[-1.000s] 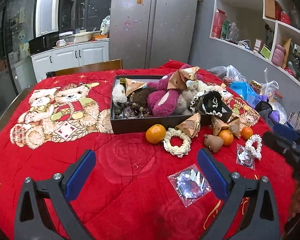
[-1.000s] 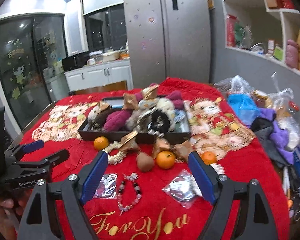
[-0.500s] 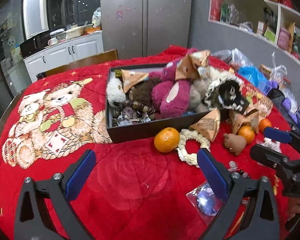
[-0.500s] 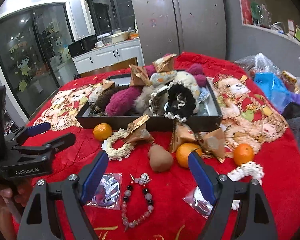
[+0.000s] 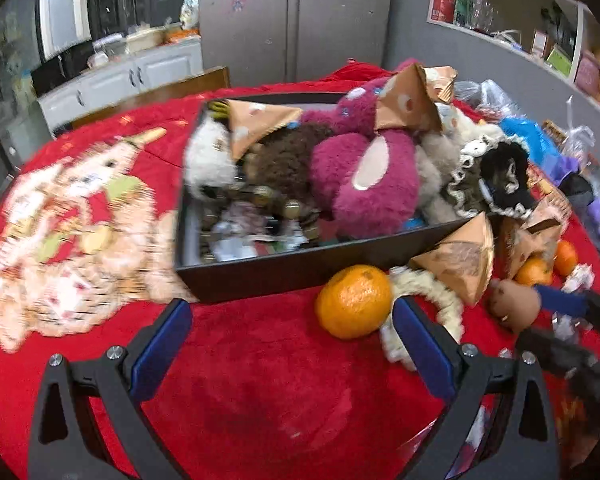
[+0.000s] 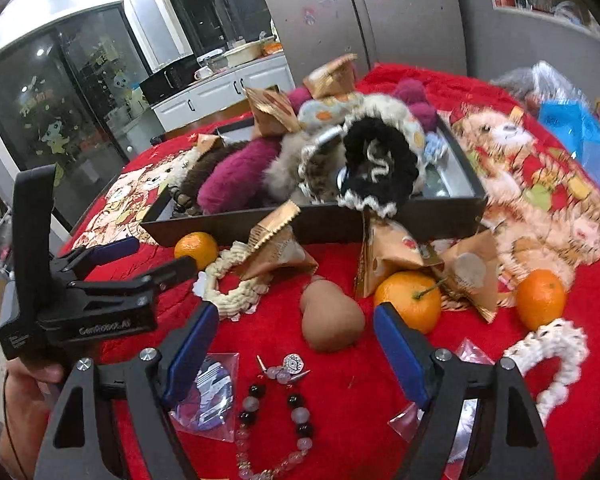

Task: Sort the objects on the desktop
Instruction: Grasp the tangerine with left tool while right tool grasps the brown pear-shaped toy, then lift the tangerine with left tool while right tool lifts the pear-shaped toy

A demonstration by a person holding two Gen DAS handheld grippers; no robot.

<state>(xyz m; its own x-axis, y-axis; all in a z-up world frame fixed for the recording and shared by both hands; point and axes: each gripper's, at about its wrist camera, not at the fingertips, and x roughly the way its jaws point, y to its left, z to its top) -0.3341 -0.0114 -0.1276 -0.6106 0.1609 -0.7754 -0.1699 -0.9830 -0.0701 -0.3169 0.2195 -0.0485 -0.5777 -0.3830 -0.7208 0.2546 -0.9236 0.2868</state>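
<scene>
Both hands out over the red blanket now, and nothing picked up yet. My left gripper hangs wide open and empty, low over bare blanket just off the near wall of the black tray. The nearest tangerine sits just past my right-hand finger, touching the tray's near wall by the look of it, with the cream rope ring right beside it.

My right gripper is spread wide too, holding nothing. The brown pear-shaped toy lies between its fingertips, slightly ahead of them, and a second tangerine sits just off the right finger. Down below, nearer the blanket's near edge, lie the bead bracelet and a small clear packet.

The tray is already heaped: the magenta plush, a black frilly scrunchie, tan paper packets on top.

I judge this the reach-in, choosing a target. For the right, the brown toy looks the likely pick: push forward a little, drop, close across its narrow waist. For the left, I'd swing right to straddle that tangerine, mind the rope ring crowding it, then lift over the tray wall and find a gap in that pile.
</scene>
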